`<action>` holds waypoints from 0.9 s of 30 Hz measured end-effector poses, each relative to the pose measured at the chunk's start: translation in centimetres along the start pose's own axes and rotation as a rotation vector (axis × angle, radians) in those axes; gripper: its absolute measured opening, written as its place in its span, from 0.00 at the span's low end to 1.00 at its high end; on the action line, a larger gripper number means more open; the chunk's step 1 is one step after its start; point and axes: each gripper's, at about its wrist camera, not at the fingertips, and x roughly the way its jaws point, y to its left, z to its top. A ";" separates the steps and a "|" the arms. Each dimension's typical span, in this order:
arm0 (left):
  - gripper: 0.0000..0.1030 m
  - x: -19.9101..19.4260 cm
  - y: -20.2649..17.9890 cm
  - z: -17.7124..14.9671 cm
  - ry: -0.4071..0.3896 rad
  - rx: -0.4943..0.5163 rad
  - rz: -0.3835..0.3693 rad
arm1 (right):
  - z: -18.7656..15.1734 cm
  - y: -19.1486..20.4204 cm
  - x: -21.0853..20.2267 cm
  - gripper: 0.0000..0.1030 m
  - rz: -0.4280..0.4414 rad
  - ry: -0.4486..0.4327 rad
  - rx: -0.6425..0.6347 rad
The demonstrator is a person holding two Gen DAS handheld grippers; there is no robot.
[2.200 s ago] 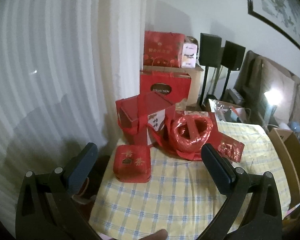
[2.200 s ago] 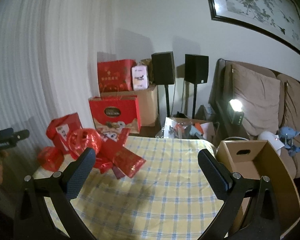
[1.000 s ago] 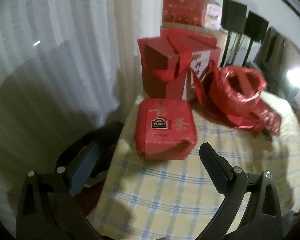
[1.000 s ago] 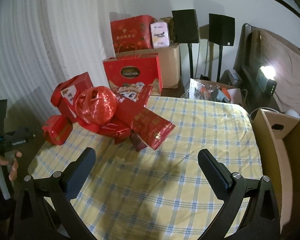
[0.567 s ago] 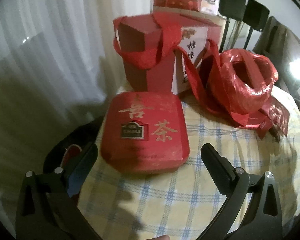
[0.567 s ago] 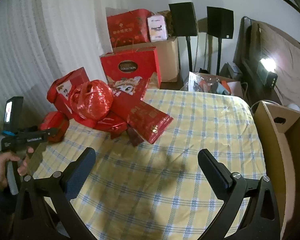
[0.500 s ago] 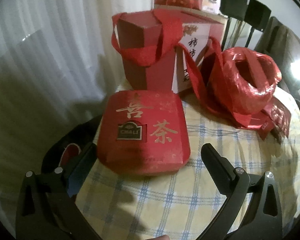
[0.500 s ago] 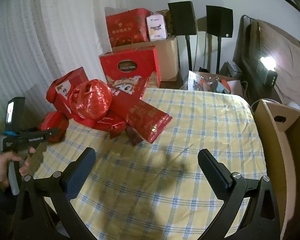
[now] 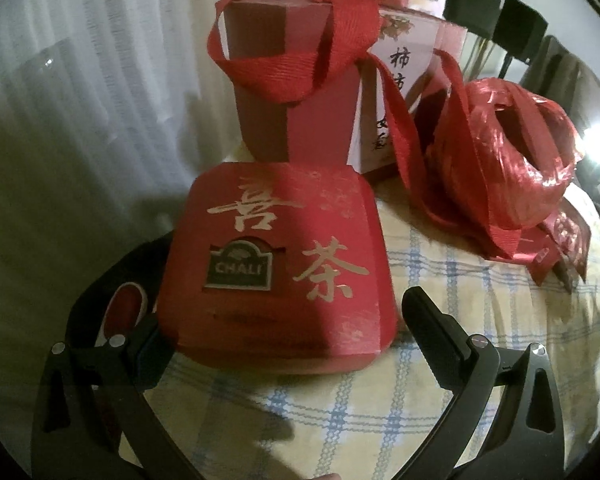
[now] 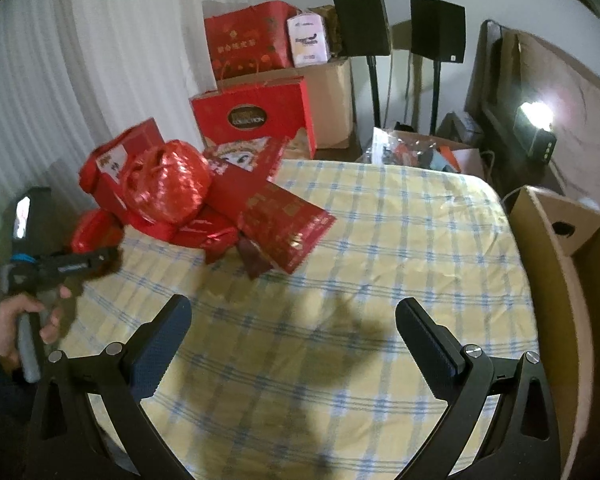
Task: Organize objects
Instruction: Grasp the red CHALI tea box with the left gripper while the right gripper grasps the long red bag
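a red tea box (image 9: pixel 276 264) lettered in gold, with a dark green badge, is seen on a tablecloth (image 10: pixel 380 280) checked pale yellow and blue. behind it, a dark red gift box (image 9: pixel 296 92) is looped with red ribbon, beside a glossy red wrapped bundle (image 9: pixel 508 156).

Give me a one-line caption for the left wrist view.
Open left gripper straddles a red tea box on the checked tablecloth, taller red gift box behind.

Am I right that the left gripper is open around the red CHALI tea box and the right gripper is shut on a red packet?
Not quite: the right gripper is open and empty above the tablecloth, as the right wrist view shows. The left gripper is indeed open around the red CHALI tea box.
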 end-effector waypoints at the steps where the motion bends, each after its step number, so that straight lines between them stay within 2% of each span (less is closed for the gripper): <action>1: 1.00 0.1 -0.1 0.0 -0.001 0.005 0.002 | 0.0 -0.1 0.2 1.00 -0.004 0.006 -0.003; 9: 0.93 0.6 -0.2 0.1 -0.003 0.024 0.022 | 0.7 -0.1 2.4 1.00 -0.057 0.031 -0.095; 13: 0.86 0.7 -0.1 0.0 -0.004 0.049 0.042 | 1.7 0.9 5.4 1.00 -0.097 0.082 -0.206; 19: 0.79 0.6 0.6 -0.1 -0.012 0.045 0.028 | 3.8 2.4 9.3 1.00 -0.097 0.086 -0.343; 20: 0.76 0.5 0.8 -0.1 -0.012 0.042 0.024 | 4.0 2.5 10.0 1.00 -0.089 0.093 -0.351; 27: 0.76 0.3 1.1 -0.3 -0.017 0.053 0.015 | 5.1 3.0 13.0 0.97 0.062 0.122 -0.341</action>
